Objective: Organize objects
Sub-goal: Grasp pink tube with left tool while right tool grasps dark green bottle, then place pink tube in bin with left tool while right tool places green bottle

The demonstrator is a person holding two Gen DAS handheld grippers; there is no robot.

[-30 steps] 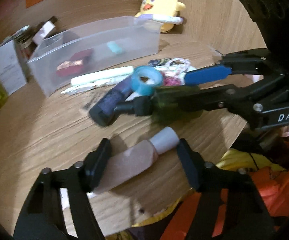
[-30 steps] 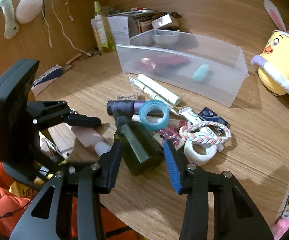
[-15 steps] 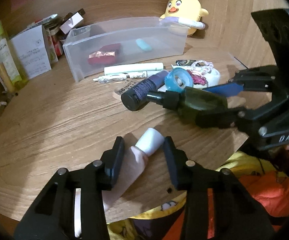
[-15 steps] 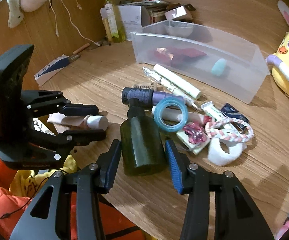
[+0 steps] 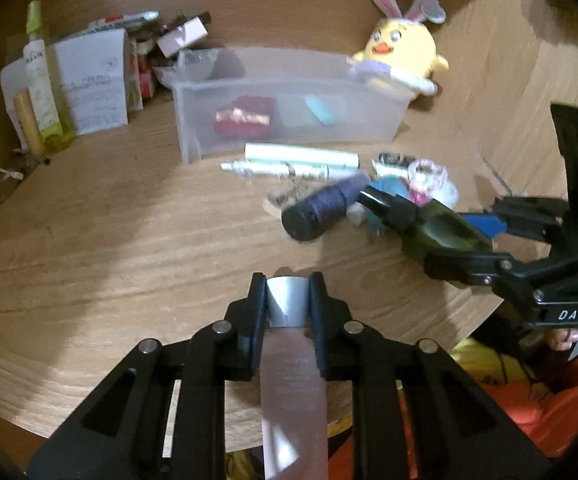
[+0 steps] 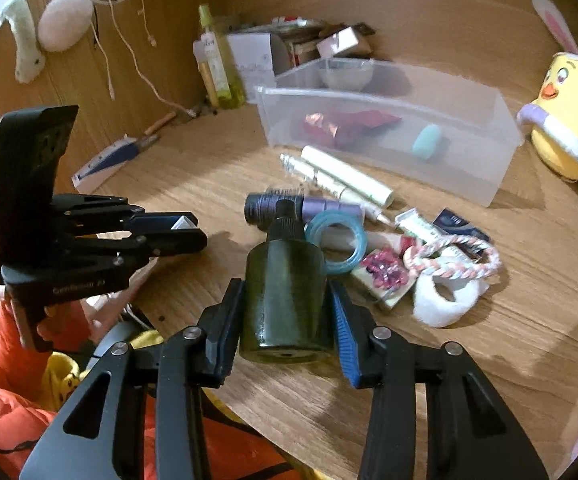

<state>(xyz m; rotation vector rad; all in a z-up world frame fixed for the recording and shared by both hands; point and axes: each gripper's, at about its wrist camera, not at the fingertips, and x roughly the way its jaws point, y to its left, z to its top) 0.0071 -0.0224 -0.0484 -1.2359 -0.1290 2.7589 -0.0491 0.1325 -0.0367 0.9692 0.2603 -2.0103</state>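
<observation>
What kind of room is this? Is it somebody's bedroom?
Probably a home desk or dressing table, maybe in a bedroom. A yellow chick plush toy sits by a clear plastic bin, with a heap of cosmetic tubes and hair ties on the wooden tabletop.

Bare surface (image 5: pixel 129 240) lies open at 9 o'clock; clutter (image 6: pixel 389 248) blocks the bin (image 6: pixel 389 132) at 1 o'clock.

A yellow chick plush (image 6: pixel 569 120) with bunny ears sits on the wooden table (image 6: pixel 209 160), a white plush (image 6: pixel 65 20) hanging behind.
</observation>
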